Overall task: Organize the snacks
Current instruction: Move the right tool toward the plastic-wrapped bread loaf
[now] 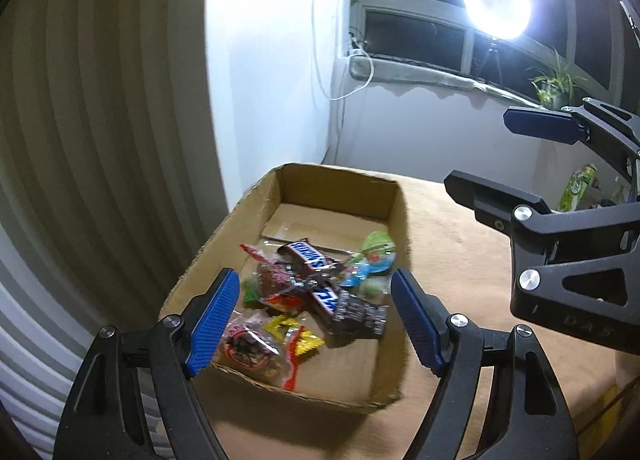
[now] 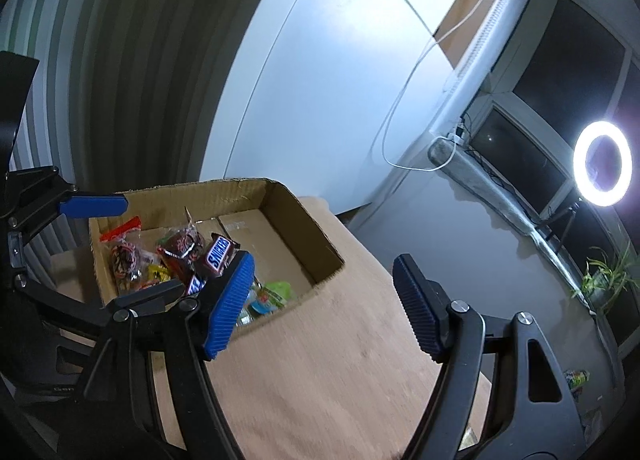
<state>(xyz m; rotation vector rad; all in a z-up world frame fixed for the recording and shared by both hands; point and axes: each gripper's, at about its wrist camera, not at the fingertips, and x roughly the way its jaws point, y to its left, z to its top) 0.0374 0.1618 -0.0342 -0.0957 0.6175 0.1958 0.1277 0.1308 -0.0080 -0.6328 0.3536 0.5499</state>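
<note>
1. Left wrist view: cardboard box (image 1: pixel 336 195) on the table (image 1: pixel 460 260) holds a pile of snacks (image 1: pixel 316 292), a chocolate bar (image 1: pixel 308 256) on top. Left gripper (image 1: pixel 316 316) hangs above the pile, jaws apart, empty. A green packet (image 1: pixel 578 187) far right is not yet boxed.
2. Right wrist view: right gripper (image 2: pixel 324 304) beside the box (image 2: pixel 304 227), jaws apart, holding nothing. Sorting looks mostly done.

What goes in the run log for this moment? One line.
left gripper: open, empty | right gripper: open, empty | brown cardboard box: holds wrapped snacks | tan wooden table: under box
</note>
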